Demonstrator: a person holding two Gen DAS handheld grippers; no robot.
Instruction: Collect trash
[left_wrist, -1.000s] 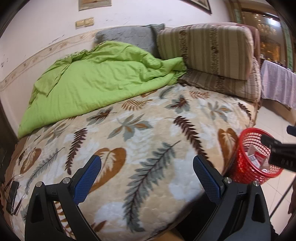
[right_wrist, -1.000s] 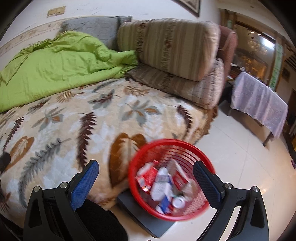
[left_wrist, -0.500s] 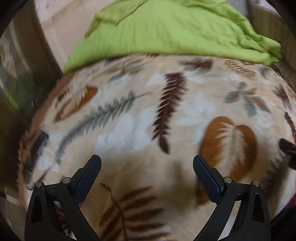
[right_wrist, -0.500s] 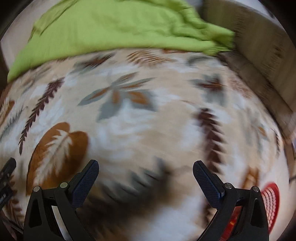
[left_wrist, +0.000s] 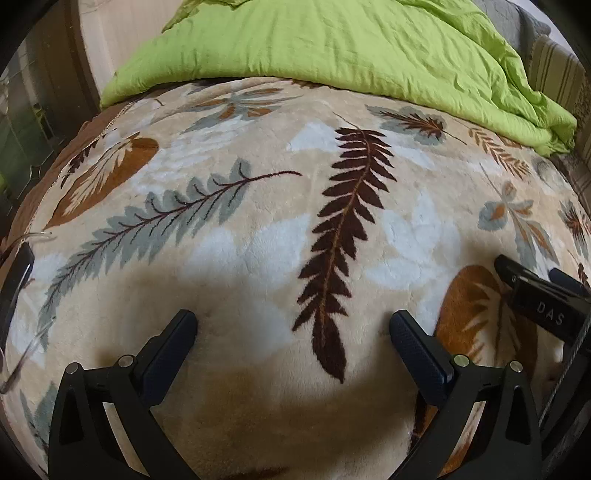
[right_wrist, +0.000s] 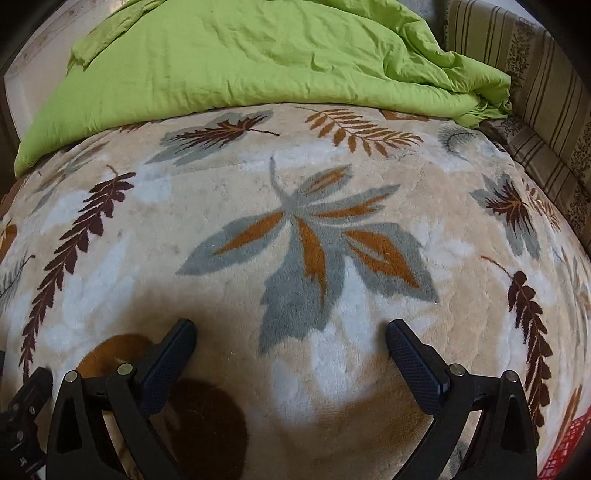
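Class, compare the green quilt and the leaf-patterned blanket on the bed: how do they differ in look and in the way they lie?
The green quilt is plain, one colour; the leaf-patterned blanket is beige with brown, grey and orange leaves. The quilt looks thin and creased; the blanket looks plush. The quilt is bunched along the far side, overlapping the blanket; the blanket lies spread flat. Both cover the same bed.

Red basket (right_wrist: 561, 456) — bedside (corner only)

A plush beige blanket (left_wrist: 258, 258) printed with brown, grey and rust leaves covers the bed across both views. A crumpled lime-green duvet (right_wrist: 240, 62) lies along its far side, its bunched end at the far right. Striped brown cushions (right_wrist: 535, 92) sit at the far right, touching the blanket's edge. A pale wall (left_wrist: 107, 44) rises far left.
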